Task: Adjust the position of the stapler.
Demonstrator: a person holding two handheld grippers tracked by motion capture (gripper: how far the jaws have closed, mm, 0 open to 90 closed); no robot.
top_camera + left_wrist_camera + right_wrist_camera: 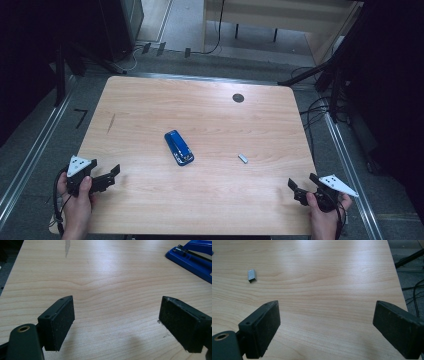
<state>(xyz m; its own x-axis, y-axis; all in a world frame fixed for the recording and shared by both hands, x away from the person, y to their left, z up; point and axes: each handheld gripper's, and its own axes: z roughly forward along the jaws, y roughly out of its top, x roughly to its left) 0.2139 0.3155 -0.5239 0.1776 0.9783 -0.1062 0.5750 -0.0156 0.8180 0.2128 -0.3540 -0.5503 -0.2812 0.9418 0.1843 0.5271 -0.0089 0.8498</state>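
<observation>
This looks like a lab or recording room set up for testing. A light wood-grain desk with rounded corners (150, 100) stands alone on a grey floor (30, 145), flanked by long metal floor rails (35, 150). Black cables (320, 112) trail across the floor beside dark stand legs (305, 75), and a pale wooden bench (280, 15) sits behind. The edges of the room are dark.

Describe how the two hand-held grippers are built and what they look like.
Both are black. The left hand-held gripper and right hand-held gripper each carry a pale grey three-cornered plate with dark dots on top. Each has two flat rectangular jaws faced with rough black pads, fixed with small screws. A black cable trails from the left one.
</observation>
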